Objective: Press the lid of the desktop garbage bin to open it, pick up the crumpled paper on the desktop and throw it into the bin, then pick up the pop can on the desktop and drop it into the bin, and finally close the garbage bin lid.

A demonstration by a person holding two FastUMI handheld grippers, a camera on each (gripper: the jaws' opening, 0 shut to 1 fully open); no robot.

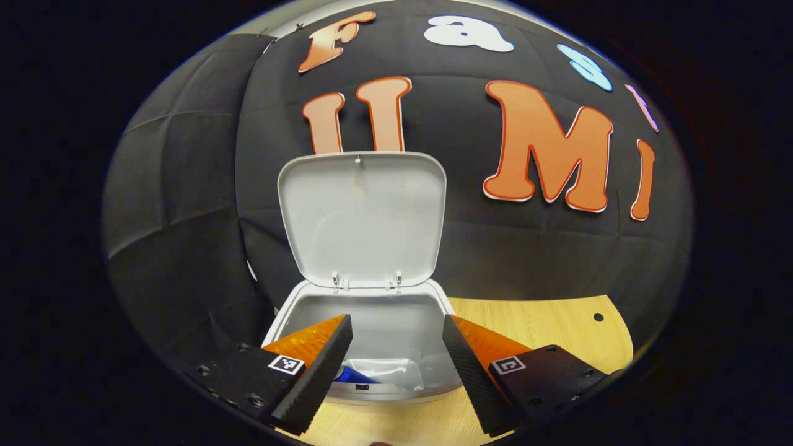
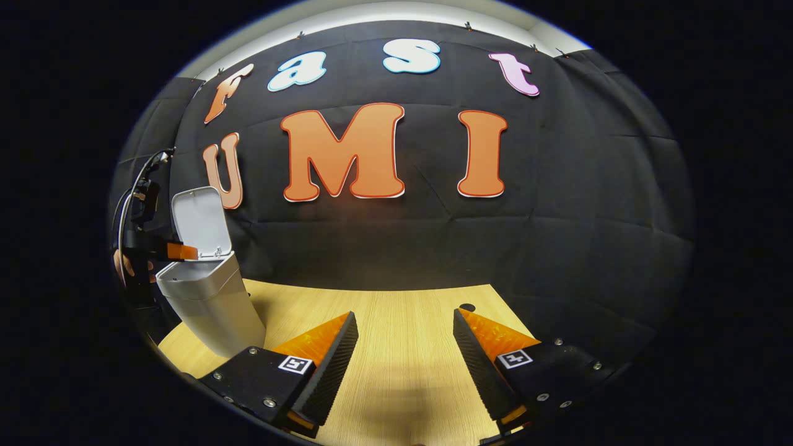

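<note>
Inside the bin (image 1: 396,334), a blue object (image 1: 354,374) is mostly hidden behind the left gripper's finger (image 1: 316,371).

The bin (image 1: 372,322) is pale grey-white, and its raised lid (image 1: 362,217) shows the same plain light grey on its inner face, with no pattern. Inside the bin something deep blue (image 1: 354,374) lies against a clear, glossy lining; it may be the pop can, though too little of it shows to be sure. From the right gripper view the bin's body (image 2: 214,297) reads as a flat light grey. The table (image 2: 396,322) is a light, warm wood tone with fine straight grain, marked by a small dark round spot (image 2: 467,307). The booth's wall (image 2: 588,217) is black cloth with faint creases.
</note>
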